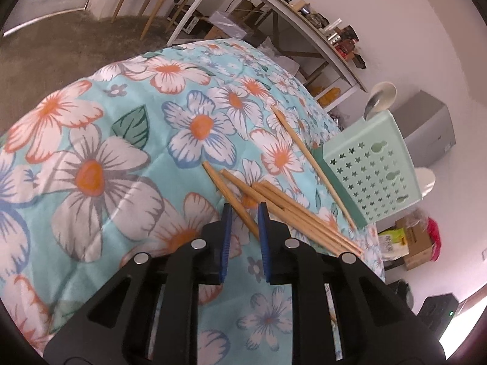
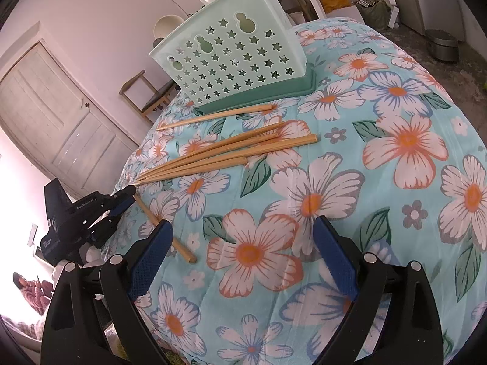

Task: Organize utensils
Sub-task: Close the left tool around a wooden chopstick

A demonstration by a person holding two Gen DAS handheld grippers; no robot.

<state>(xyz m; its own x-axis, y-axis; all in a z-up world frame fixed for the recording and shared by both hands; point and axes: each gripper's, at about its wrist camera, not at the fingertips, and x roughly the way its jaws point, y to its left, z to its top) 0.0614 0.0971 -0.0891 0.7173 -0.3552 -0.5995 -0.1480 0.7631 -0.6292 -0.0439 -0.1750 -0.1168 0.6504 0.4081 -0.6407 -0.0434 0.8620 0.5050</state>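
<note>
Chopsticks (image 2: 228, 155), wooden and 6 in all, lie on the floral cloth (image 2: 380, 182) in front of the mint-green basket (image 2: 237, 60), which serves as landmark. 1 chopstick (image 2: 213, 117) rests just beside the basket's darker green base (image 2: 258, 100), parallel to it. 4 more fan out a little nearer the cameras than the basket, their thin tips converging away from it. The 6th, a lone chopstick (image 2: 166, 229), lies farthest from the basket, crossways to the others.

The left gripper (image 1: 245, 213) has its blue pads (image 1: 226, 234) drawn close together around a chopstick of the fan (image 1: 236, 203); whether the pads press on it I cannot tell. The right gripper (image 2: 240, 243) hovers over bare cloth, well short of the basket, its fingers (image 2: 152, 255) spread wide with nothing between them.
</note>
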